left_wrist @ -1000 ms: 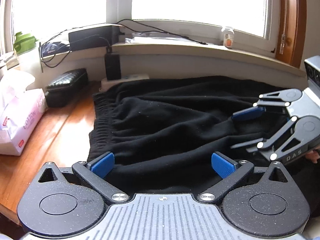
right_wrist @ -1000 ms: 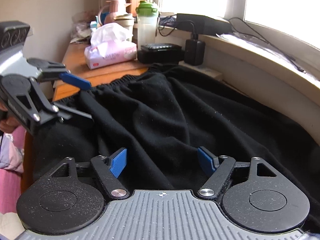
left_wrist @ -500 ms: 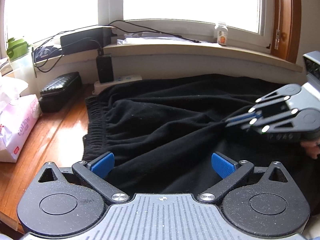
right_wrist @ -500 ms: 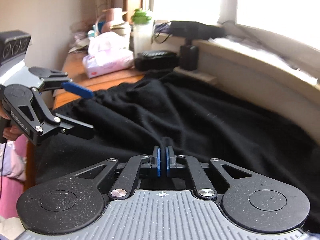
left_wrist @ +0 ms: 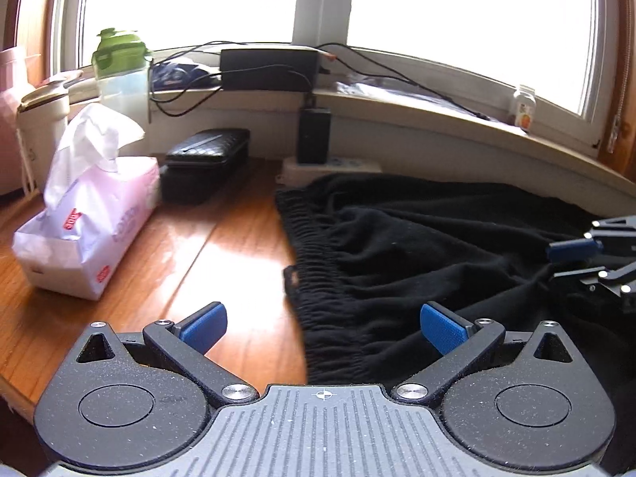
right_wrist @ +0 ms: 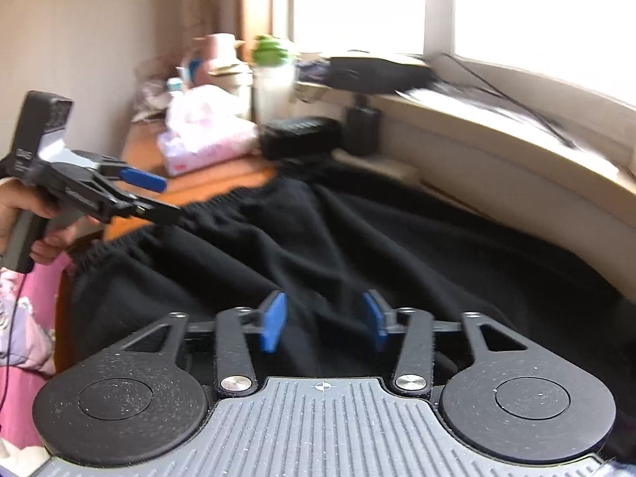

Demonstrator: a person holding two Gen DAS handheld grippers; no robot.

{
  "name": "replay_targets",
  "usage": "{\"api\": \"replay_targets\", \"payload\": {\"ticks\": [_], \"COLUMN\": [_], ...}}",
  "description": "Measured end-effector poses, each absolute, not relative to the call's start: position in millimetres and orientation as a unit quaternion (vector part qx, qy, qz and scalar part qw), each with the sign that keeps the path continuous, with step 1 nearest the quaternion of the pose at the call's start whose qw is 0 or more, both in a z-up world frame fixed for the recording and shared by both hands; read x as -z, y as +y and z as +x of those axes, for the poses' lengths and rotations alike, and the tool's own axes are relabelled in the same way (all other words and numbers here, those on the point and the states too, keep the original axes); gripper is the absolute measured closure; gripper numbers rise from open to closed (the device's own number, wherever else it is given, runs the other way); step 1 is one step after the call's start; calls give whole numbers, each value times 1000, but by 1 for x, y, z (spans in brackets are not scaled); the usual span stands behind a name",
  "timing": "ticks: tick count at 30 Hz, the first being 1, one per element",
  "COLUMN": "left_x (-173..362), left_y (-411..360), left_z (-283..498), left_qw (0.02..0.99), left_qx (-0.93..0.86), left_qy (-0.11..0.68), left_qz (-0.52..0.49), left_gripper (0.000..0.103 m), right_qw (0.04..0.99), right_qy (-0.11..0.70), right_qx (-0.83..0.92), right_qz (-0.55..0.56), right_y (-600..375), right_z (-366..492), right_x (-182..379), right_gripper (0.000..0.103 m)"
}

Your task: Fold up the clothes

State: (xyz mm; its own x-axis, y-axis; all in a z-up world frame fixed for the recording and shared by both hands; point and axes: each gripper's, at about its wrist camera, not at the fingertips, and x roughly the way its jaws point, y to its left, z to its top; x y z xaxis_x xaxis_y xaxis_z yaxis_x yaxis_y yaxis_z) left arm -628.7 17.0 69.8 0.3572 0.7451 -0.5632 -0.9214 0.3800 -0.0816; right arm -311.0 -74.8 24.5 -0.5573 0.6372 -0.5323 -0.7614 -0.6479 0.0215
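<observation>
Black trousers (left_wrist: 417, 246) lie crumpled on the wooden table (left_wrist: 222, 262), their elastic waistband (left_wrist: 318, 290) facing left. My left gripper (left_wrist: 322, 328) is open and hovers over the waistband's near edge, with bare wood under its left pad. It also shows in the right wrist view, where a hand holds the left gripper (right_wrist: 159, 196) above the waistband (right_wrist: 222, 202). My right gripper (right_wrist: 324, 322) has its jaws opening. Black cloth (right_wrist: 357, 246) lies below and between the pads, which do not press on it. At the left wrist view's right edge, the right gripper (left_wrist: 564, 262) sits low over the cloth.
A pink tissue pack (left_wrist: 87, 230), a black case (left_wrist: 206, 155) and a green-lidded bottle (left_wrist: 121, 75) stand at the table's left back. A black charger (left_wrist: 314, 135) on a power strip and cables sit by the windowsill (left_wrist: 457, 127). Pink fabric (right_wrist: 24, 318) lies beyond the table's near edge.
The right gripper's jaws, shut half a second ago, now stand partly apart. The left gripper has shifted left to the waistband edge, and bare wood now shows under it.
</observation>
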Motion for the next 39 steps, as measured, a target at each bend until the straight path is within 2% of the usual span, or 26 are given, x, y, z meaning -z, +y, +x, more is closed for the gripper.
{"api": "replay_targets", "payload": {"ticks": [4, 6, 7, 8, 10, 13, 17, 19, 20, 21, 26, 34, 39], "left_x": [-67, -65, -65, -65, -65, -65, -62, -60, -58, -56, -51, -51, -49], "left_y": [16, 18, 19, 20, 21, 26, 36, 43, 46, 49, 61, 102, 123], "left_z": [-637, -639, -641, -642, -645, -647, -643, -638, -636, -632, -610, -548, -533], "left_qw": [802, 802, 802, 801, 799, 800, 808, 815, 817, 818, 829, 836, 839], "left_qx": [-520, -519, -518, -520, -524, -522, -506, -491, -485, -479, -455, -426, -414], "left_qy": [218, 214, 212, 211, 209, 208, 215, 219, 221, 229, 250, 308, 321], "left_qz": [-200, -204, -207, -208, -209, -210, -212, -215, -219, -220, -209, -154, -149], "left_gripper": [4, 10, 12, 17, 20, 21, 29, 36, 42, 54, 69, 69, 68], "right_qw": [382, 375, 366, 366, 378, 392, 398, 397, 397, 397, 409, 457, 487], "right_qy": [116, 116, 120, 119, 114, 132, 115, 122, 126, 131, 133, 133, 116], "right_qx": [-876, -875, -879, -879, -876, -869, -865, -866, -866, -866, -860, -835, -816], "right_qz": [-271, -283, -282, -280, -277, -273, -284, -279, -277, -274, -274, -275, -290], "right_y": [-62, -56, -56, -57, -59, -54, -59, -58, -57, -56, -58, -48, -47], "right_z": [-340, -347, -346, -344, -338, -325, -327, -323, -321, -318, -303, -271, -277], "right_x": [-14, -6, -4, -4, -7, -9, -2, -1, -1, 0, 0, 4, 1], "right_gripper": [54, 70, 88, 94, 98, 99, 98, 97, 98, 98, 97, 94, 85]}}
